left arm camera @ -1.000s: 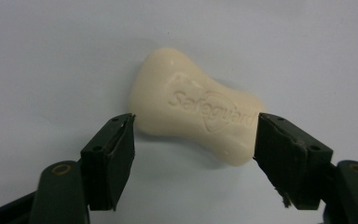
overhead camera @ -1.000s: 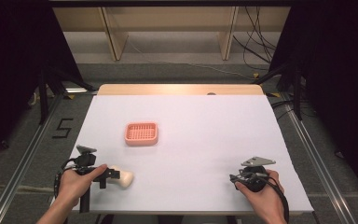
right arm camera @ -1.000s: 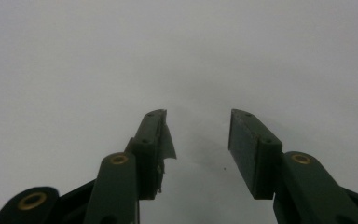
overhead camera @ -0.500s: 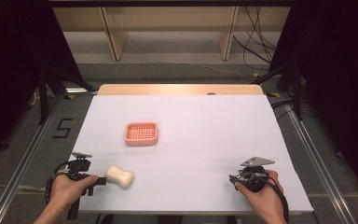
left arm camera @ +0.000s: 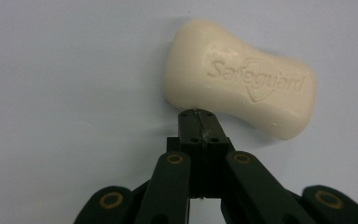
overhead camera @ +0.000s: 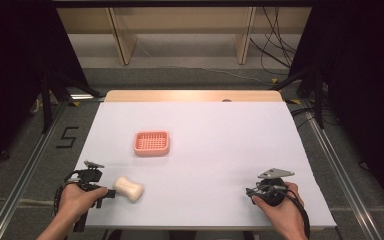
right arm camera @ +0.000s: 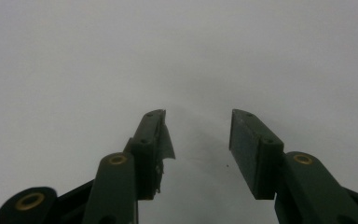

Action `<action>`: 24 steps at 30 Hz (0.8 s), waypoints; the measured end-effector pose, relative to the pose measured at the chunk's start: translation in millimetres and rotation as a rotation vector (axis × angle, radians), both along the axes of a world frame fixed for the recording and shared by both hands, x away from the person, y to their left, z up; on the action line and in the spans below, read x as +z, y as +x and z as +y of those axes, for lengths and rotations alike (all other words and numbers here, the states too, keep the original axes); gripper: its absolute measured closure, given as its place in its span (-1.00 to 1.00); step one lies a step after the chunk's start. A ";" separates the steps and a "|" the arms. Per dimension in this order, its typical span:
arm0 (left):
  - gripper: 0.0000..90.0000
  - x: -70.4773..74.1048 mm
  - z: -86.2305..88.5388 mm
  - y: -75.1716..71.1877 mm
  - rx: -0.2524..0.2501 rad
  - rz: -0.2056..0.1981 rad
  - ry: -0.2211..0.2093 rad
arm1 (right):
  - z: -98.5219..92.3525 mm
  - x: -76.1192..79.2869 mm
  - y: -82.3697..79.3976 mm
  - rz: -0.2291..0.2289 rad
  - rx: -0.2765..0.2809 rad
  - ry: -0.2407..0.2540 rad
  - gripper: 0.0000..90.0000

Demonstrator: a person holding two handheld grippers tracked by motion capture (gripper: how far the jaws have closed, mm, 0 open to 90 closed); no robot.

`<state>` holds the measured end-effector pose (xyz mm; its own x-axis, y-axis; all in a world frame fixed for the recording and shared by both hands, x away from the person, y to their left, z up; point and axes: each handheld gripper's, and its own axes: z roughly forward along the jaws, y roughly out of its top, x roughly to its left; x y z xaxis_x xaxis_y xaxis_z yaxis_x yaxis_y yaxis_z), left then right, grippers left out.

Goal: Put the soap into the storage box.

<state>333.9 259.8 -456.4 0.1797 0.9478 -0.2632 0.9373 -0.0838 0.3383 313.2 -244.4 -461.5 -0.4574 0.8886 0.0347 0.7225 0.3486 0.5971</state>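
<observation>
The soap (left arm camera: 240, 87) is a cream bar with a pinched waist, and the word "Safeguard" is pressed into its top face over a shield outline. It lies flat on the white table (overhead camera: 220, 145), near the front left corner. In the left gripper view its long axis runs from upper left to lower right; in the high view it runs left to right with a slight tilt down to the right. The left gripper (left arm camera: 197, 113) has its jaws pressed together with nothing between them, and their tips sit at the bar's near edge, touching or just short of it. The right gripper (right arm camera: 196, 135) has its jaws spread over bare table, near the front right corner. A pink basket (overhead camera: 151, 143) with a grid floor sits behind the soap, well apart. On the floor left of the table is a marked "5" (overhead camera: 67, 137).
</observation>
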 end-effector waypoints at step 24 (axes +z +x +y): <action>0.97 -0.4 -13.1 25.7 -0.026 0.013 0.015 | -0.4 -1.0 0.3 0.007 0.000 0.002 0.23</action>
<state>359.6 246.7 -456.8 0.2008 0.9469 -0.2512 0.9391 -0.1131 0.3244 313.4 -244.8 -462.5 -0.4572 0.8885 0.0399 0.7267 0.3473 0.5927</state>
